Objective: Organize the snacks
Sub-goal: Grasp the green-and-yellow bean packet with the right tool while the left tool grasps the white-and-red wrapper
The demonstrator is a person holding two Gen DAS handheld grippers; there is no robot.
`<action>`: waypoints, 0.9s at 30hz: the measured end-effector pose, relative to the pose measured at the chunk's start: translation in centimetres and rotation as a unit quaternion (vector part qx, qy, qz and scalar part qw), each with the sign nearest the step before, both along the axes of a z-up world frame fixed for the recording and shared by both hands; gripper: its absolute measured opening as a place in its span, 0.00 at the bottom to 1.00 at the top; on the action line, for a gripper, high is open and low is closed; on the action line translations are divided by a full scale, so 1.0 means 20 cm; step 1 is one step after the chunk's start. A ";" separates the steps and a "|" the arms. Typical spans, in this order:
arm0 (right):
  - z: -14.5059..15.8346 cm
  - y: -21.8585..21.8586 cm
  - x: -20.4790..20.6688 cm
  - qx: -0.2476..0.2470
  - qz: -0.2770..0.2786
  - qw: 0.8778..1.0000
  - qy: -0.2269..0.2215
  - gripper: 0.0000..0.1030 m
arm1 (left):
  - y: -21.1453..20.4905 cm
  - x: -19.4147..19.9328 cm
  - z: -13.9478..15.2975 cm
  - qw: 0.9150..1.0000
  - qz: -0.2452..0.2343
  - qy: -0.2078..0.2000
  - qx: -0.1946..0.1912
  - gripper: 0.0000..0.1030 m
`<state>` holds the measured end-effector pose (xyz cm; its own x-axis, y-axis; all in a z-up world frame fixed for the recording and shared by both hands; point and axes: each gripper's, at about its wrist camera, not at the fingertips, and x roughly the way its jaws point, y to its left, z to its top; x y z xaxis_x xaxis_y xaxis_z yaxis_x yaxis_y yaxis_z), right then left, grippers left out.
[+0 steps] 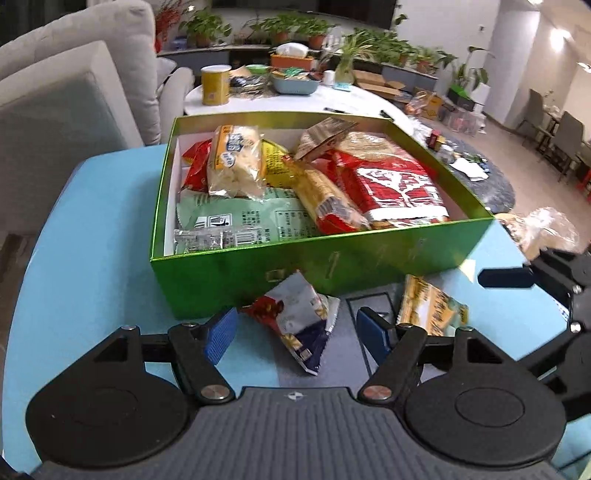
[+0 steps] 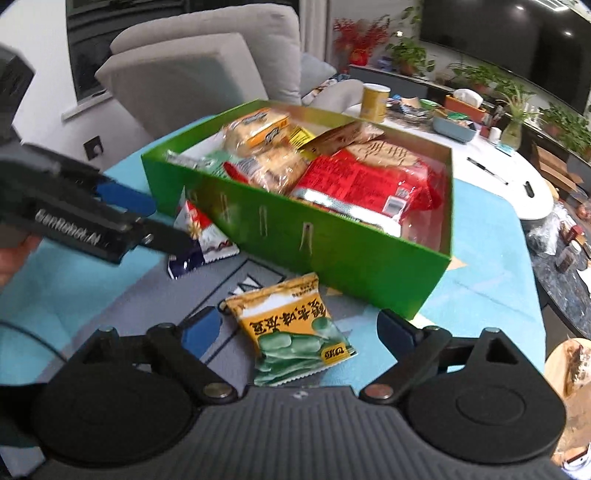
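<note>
Between the wide-spread fingers of the left gripper point(image 1: 295, 325) lies a white-and-navy snack packet point(image 1: 299, 325), leaning on the front wall of the green box point(image 1: 332, 258); nothing is gripped. The right gripper point(image 2: 299, 328) is likewise spread wide, with a yellow-and-green bean packet point(image 2: 295, 328) flat on the table point(image 2: 487, 288) between its fingers, just short of the box's near corner. That table has a light blue top with grey and white markings. At twelve o'clock, the box is heaped with snacks, a large red bag point(image 1: 391, 184) at its right side. Beyond it, a white round table point(image 1: 295, 101) carries a yellow canister point(image 1: 215, 85) and a blue basket point(image 1: 295, 84). At ten o'clock stands a grey sofa point(image 1: 74, 92); potted plants point(image 1: 295, 27) line the far wall.
</note>
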<state>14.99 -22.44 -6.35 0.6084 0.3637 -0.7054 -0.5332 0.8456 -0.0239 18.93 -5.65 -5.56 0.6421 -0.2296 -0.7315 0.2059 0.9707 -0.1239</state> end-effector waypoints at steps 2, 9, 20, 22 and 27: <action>-0.02 0.00 0.02 -0.001 -0.001 1.000 0.005 0.78 | 0.00 0.02 -0.01 1.000 0.005 0.005 -0.003 0.66; -0.07 -0.01 0.05 0.008 0.003 1.000 0.017 0.78 | -0.01 0.05 -0.03 1.000 0.018 0.014 -0.006 0.66; -0.09 0.00 -0.01 0.014 0.013 1.000 0.014 0.78 | -0.03 0.09 -0.07 0.999 0.033 0.032 -0.008 0.45; -0.07 0.00 -0.03 0.013 0.009 1.000 0.011 0.77 | -0.01 0.09 -0.07 0.999 0.035 0.034 -0.017 0.45; -0.06 0.01 -0.10 0.004 0.002 1.000 0.000 0.77 | -0.01 0.07 -0.07 0.999 0.035 0.028 -0.006 0.44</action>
